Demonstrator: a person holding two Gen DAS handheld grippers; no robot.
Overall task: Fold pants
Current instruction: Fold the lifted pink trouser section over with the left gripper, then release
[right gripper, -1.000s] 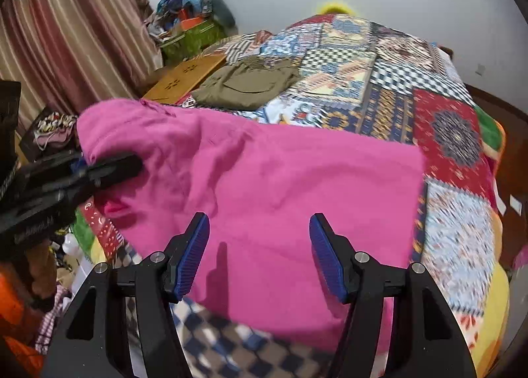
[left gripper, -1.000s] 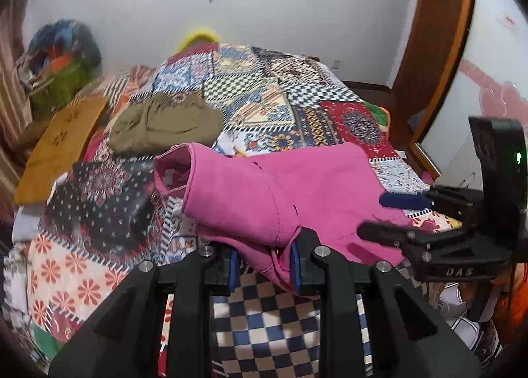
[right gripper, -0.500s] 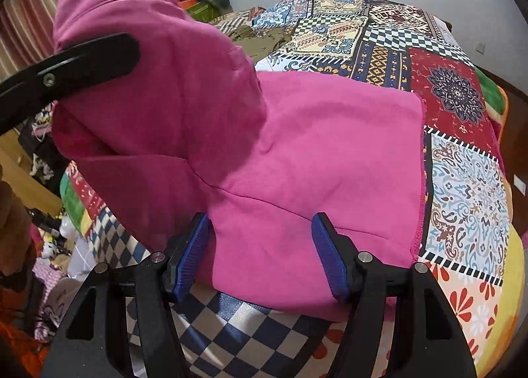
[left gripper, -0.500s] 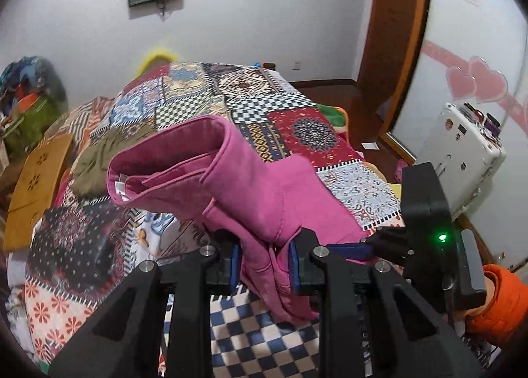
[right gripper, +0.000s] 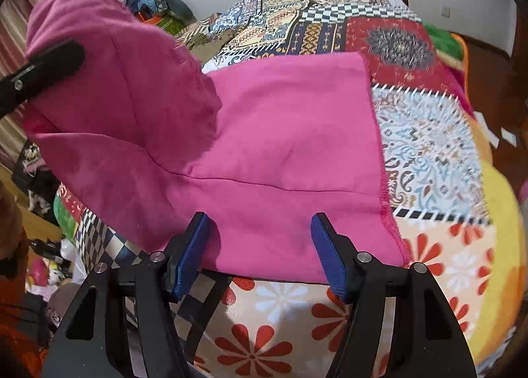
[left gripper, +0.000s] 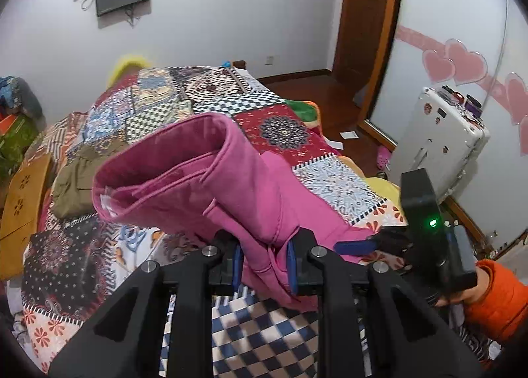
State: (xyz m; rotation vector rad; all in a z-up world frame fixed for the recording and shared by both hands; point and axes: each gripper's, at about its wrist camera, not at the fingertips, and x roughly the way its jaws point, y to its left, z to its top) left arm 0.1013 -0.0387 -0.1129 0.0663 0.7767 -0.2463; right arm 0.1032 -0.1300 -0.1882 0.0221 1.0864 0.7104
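Here the left gripper (left gripper: 263,257) was clamped on a bunched fold of the pink pants (left gripper: 211,180), holding that waistband end lifted above the patchwork quilt (left gripper: 274,129). From there the pants ran rightward, their flat leg portion (right gripper: 290,134) lying on the quilt directly ahead of the right gripper (right gripper: 260,252), whose jaws stood wide apart, empty, just at the near edge. Judging by this, the raised end would fold across toward the right.
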